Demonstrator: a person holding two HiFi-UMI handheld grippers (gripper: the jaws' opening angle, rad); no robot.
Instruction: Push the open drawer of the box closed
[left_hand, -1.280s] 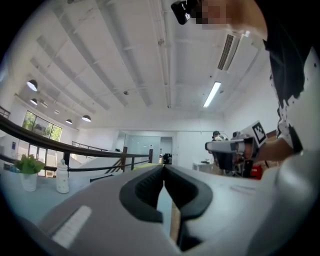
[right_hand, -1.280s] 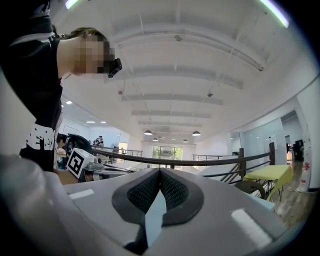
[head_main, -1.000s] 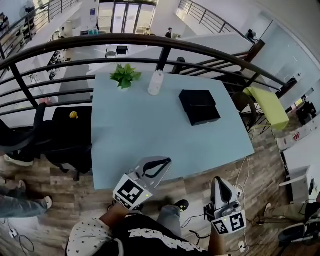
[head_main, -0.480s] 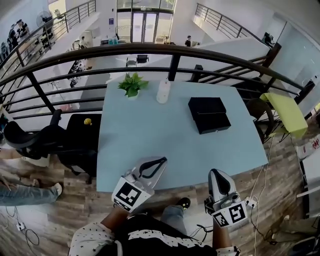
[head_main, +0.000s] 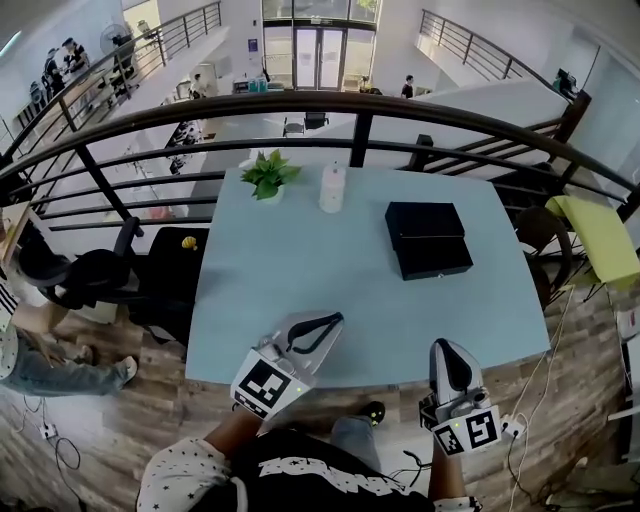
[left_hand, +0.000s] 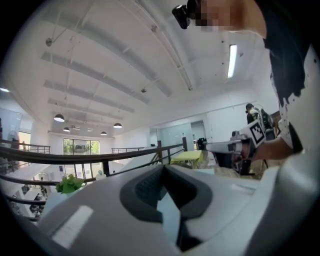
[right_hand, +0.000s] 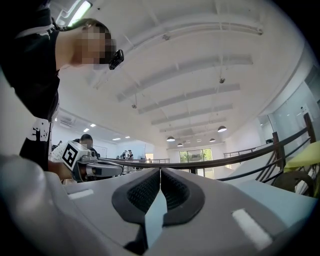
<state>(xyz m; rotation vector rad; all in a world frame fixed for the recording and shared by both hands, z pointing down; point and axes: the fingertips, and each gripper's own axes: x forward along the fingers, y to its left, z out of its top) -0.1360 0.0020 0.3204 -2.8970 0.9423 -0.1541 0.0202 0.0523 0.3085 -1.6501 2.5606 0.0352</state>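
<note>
Left tongs (head_main: 333, 321) — jaws closed tip to tip, nothing between them; held over the near edge of the counter (head_main: 290, 280), left of centre.
Right tongs (head_main: 441, 347) — jaws likewise pressed together and empty; held just off the near edge, to the right.
Black box (head_main: 424, 219) — on the far right part of the counter, well apart from both tongs; its drawer (head_main: 437, 258) stands out toward the near side.
Potted plant (head_main: 268, 172), white bottle (head_main: 332, 188) — at the far edge, clear of the path.
Step in hand, as judged: the approach, with no contact yet.
Recommended handling: use the closed right tongs as a blunt pusher. Meet the drawer front squarely at its middle and drive straight toward the far side. An off-centre push would likely turn the box or slide it whole; the left tongs could brace its far wall.
</note>
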